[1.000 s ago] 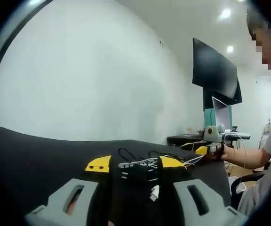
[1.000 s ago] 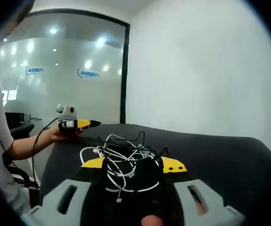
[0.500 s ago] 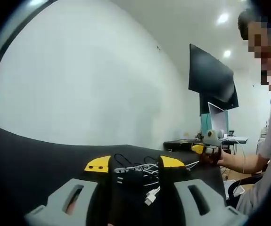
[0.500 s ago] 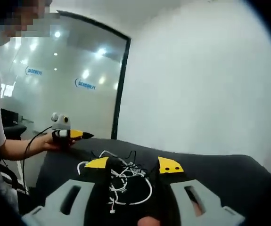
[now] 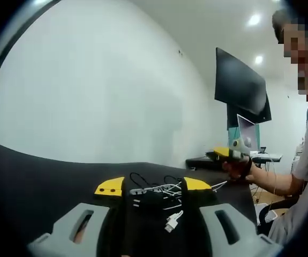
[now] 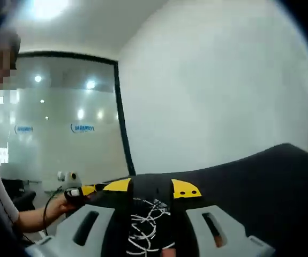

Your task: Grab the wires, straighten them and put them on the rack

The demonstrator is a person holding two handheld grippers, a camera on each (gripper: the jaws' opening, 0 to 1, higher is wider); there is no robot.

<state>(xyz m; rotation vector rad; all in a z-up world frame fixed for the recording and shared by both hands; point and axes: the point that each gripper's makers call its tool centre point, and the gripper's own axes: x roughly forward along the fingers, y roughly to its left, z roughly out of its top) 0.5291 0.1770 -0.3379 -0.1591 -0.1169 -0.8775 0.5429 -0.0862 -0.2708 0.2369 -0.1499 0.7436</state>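
Your right tongs (image 6: 150, 188) tip upward now, jaws apart around the white wires (image 6: 145, 225); left tongs (image 5: 152, 186) hold wide over the tabletop (image 5: 30, 171). Nothing is gripped yet.

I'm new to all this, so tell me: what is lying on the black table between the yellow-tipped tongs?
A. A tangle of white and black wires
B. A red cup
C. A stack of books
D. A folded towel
A: the tangle of thin white and black wires lies on the black table, between the yellow-tipped left tongs.
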